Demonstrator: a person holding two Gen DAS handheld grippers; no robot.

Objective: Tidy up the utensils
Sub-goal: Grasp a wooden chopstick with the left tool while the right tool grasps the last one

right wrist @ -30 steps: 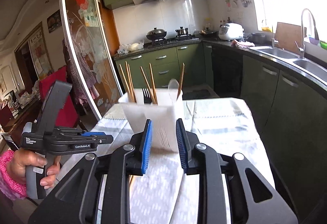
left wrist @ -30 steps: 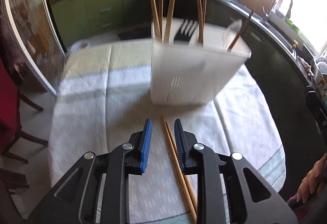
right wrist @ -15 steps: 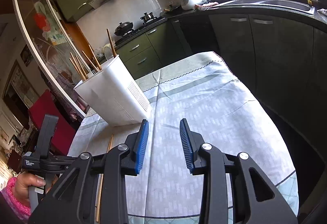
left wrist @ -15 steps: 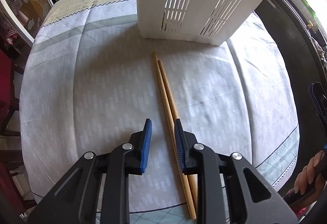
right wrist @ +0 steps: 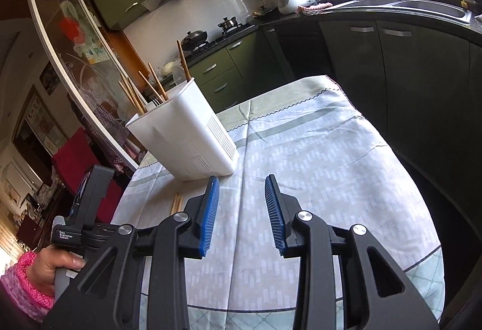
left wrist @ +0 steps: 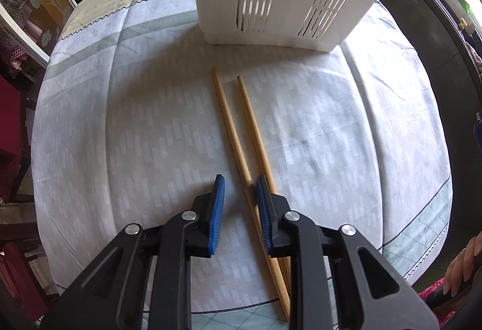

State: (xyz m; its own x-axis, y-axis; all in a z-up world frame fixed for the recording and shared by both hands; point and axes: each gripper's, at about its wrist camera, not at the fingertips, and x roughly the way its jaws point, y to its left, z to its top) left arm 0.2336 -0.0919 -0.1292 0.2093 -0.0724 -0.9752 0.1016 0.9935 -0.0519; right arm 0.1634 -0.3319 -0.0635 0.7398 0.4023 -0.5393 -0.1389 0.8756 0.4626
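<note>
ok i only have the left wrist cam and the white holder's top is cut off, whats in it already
observer: The white holder already has several wooden chopsticks standing in it.
operator: anything else in there
observer: A dark fork and a clear spoon stand in it too.
operator: and is the right gripper busy
observer: No. The right gripper is open over bare tablecloth beside the holder. Its jaws have just been opening, with nothing between them.
</note>
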